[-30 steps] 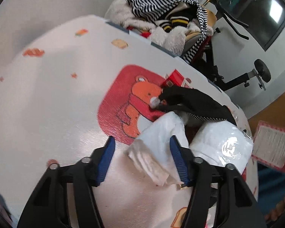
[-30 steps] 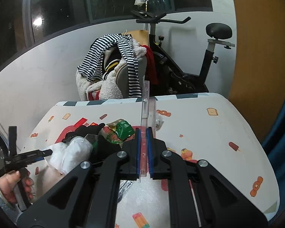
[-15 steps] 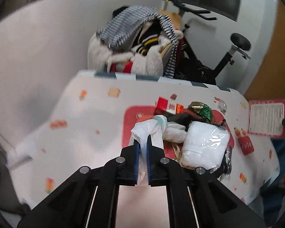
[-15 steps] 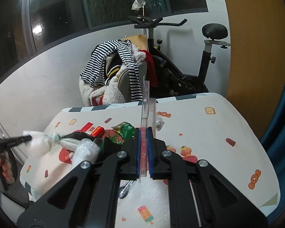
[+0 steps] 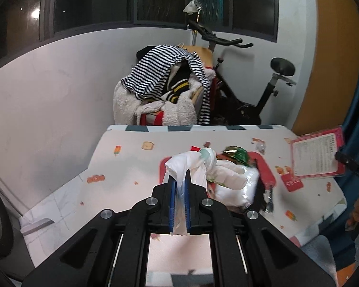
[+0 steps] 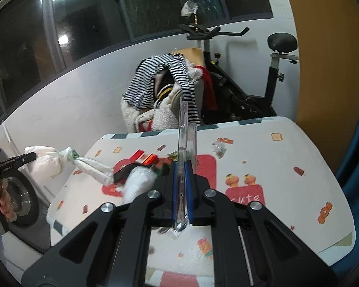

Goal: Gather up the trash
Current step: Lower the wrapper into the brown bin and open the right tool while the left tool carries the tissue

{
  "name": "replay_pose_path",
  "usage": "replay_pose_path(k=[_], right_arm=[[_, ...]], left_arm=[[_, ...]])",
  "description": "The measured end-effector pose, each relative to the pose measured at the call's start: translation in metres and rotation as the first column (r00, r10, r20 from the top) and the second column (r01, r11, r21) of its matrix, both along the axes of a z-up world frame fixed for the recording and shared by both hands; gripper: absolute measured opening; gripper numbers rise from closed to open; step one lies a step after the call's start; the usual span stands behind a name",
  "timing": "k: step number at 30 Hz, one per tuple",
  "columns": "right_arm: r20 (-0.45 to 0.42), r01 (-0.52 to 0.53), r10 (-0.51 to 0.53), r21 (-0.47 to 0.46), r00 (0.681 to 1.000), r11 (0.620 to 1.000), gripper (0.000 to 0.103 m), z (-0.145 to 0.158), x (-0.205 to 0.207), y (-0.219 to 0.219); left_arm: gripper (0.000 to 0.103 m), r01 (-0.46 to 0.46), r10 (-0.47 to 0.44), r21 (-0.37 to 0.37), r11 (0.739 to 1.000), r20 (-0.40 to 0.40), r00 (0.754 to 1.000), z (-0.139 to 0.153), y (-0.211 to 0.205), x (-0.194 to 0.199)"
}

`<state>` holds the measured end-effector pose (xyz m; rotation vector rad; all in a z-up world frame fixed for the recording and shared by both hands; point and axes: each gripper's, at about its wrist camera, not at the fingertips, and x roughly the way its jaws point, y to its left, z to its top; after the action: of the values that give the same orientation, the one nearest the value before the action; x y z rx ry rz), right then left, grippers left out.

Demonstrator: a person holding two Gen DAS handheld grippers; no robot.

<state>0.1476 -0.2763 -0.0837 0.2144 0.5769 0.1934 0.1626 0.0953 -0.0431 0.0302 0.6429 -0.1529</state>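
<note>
My left gripper (image 5: pixel 179 184) is shut on a thin white plastic bag (image 5: pixel 179 165), held up above the table's left edge. In the right wrist view the left gripper (image 6: pixel 32 156) shows at far left, and the white bag (image 6: pixel 47 165) stretches from it toward the trash heap. The heap holds a white wrapped pack (image 5: pixel 237 186), a green wrapper (image 5: pixel 237 154) and a red box (image 6: pixel 148 159). My right gripper (image 6: pixel 181 167) is shut on a clear plastic package (image 6: pixel 184 129), seen edge-on. The package's pink printed card (image 5: pixel 316 154) shows at right in the left wrist view.
The table (image 6: pixel 275 167) wears a white cloth with cartoon prints. A small crumpled wrapper (image 6: pixel 219 147) lies near its far edge. Behind stand a chair heaped with striped clothes (image 5: pixel 165 71) and an exercise bike (image 5: pixel 275 71). A washing machine (image 6: pixel 19 198) sits at lower left.
My left gripper closed on the white bag and lifted it up and off the table to the left. The right gripper drifted a little, still holding the clear package.
</note>
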Motion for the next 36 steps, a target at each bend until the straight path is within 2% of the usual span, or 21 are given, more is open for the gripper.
replay_pose_path(k=[7,13,18,24,28,31,36], right_arm=[[-0.041,-0.08,0.081,0.014,0.996,0.997,0.01,-0.002,-0.042,0.017],[-0.074,-0.162,0.165,0.048,0.983,0.986,0.01,0.0,-0.086,0.032],[-0.135,-0.233,0.237,0.049,0.962,0.971,0.01,-0.011,-0.114,0.047],[-0.26,-0.313,0.318,0.06,0.912,0.948,0.011,-0.042,-0.131,0.059],[-0.359,-0.359,0.362,0.077,0.861,0.93,0.011,-0.072,-0.135,0.07],[-0.429,-0.361,0.349,0.054,0.833,0.931,0.011,-0.098,-0.132,0.077],[-0.52,-0.365,0.354,0.084,0.778,0.927,0.011,-0.133,-0.117,0.087]], left_arm=[[0.007,0.043,-0.044,-0.109,0.993,-0.007,0.999,-0.013,0.0,-0.065],[0.007,0.057,-0.056,-0.116,0.992,0.01,0.998,-0.022,-0.004,-0.117],[0.007,0.078,-0.078,-0.108,0.991,0.003,0.997,-0.03,-0.008,-0.154],[0.007,0.054,-0.06,-0.11,0.992,-0.055,0.997,-0.053,0.004,-0.173],[0.007,0.022,-0.029,-0.093,0.995,-0.082,0.996,-0.068,0.011,-0.175],[0.007,0.013,-0.023,-0.097,0.995,-0.103,0.994,-0.08,0.011,-0.174],[0.007,0.022,-0.037,-0.109,0.994,-0.135,0.99,-0.093,0.007,-0.171]])
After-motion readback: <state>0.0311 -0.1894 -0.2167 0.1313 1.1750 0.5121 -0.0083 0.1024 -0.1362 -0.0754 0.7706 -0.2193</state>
